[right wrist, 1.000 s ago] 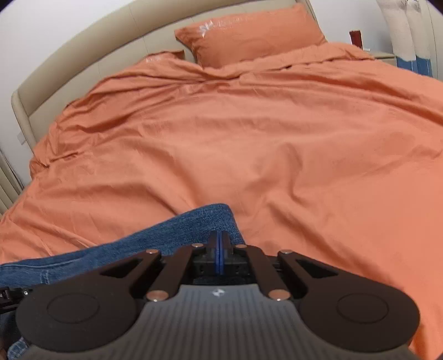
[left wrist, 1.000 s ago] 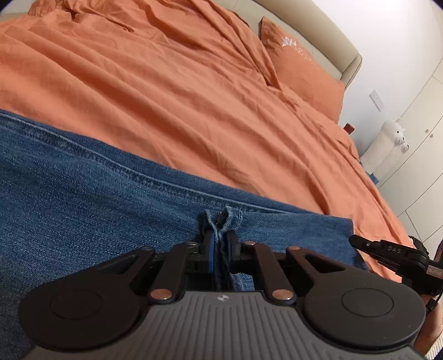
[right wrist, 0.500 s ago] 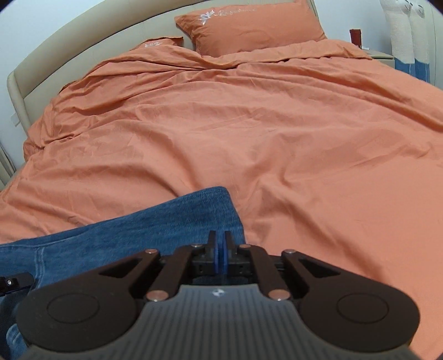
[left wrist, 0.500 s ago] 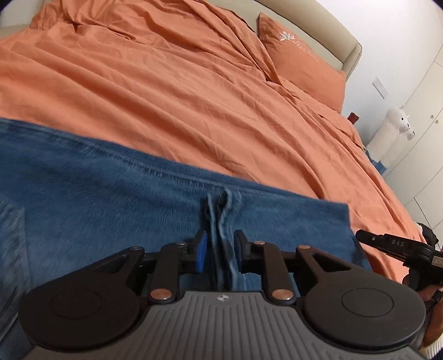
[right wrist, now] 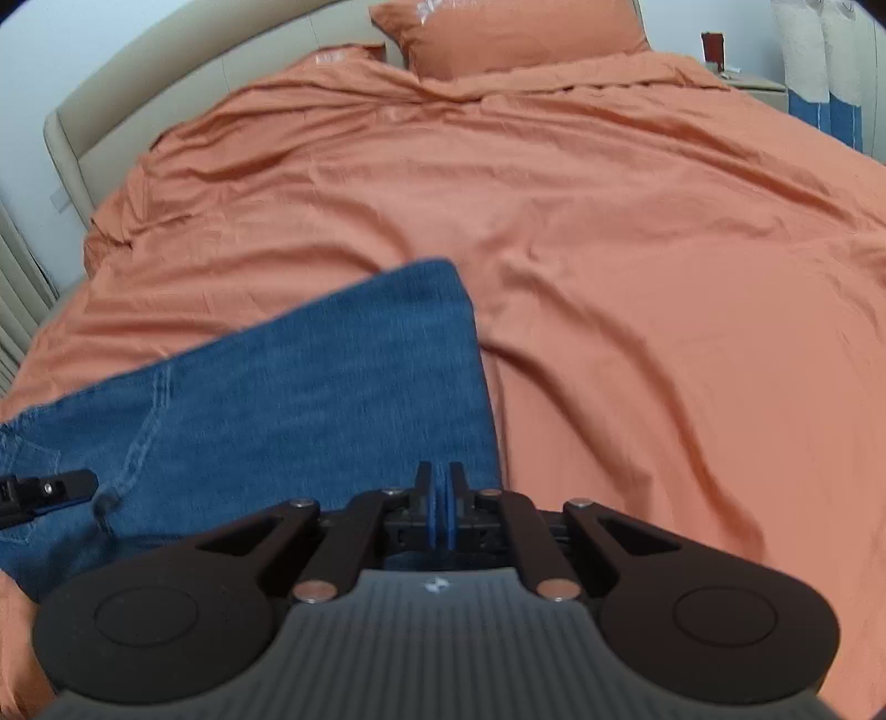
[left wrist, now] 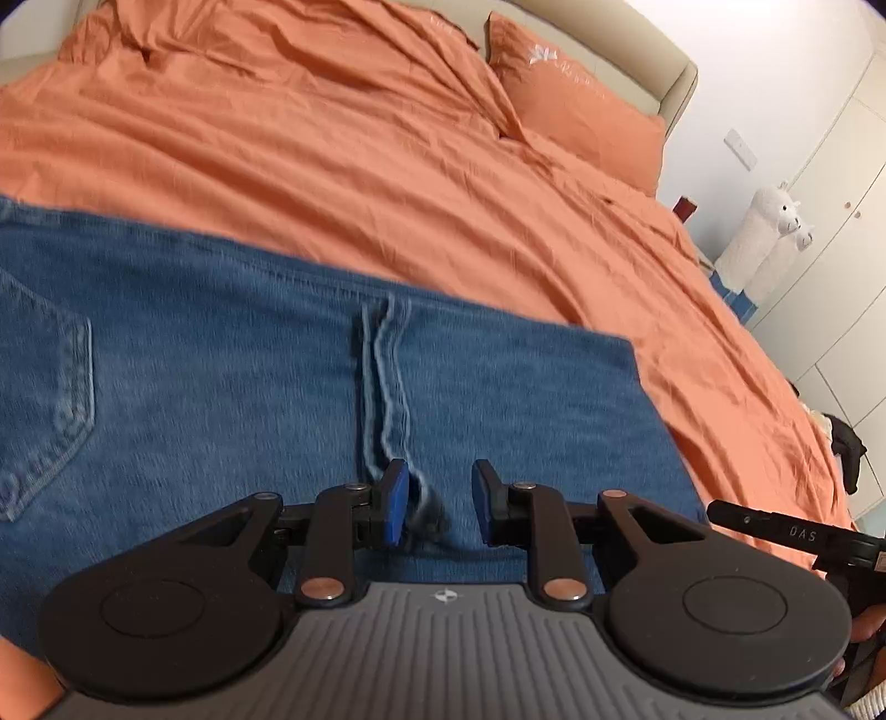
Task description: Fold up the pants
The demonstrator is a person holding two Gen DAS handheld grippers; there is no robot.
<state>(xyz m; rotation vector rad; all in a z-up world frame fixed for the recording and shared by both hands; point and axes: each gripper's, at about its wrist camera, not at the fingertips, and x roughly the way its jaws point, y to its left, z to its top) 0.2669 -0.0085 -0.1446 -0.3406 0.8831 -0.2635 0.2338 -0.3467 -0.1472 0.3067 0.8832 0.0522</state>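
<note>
Ahead of us the orange bedspread [right wrist: 637,249] lies wide and bare, so we could pass freely across it. Near us the jeans [left wrist: 277,360] lie flat. At the far end, pillows [right wrist: 515,33] and headboard [right wrist: 166,72] bar the way.

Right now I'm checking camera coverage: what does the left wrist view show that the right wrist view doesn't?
Only the left wrist view shows the jeans' back pocket, the open left tool, whose jaws have just been opening, and the wardrobe doors. Only the right wrist view shows the shut right tool and a second pillow. Both show the jeans, the orange duvet, the headboard and the plush toys.
</note>
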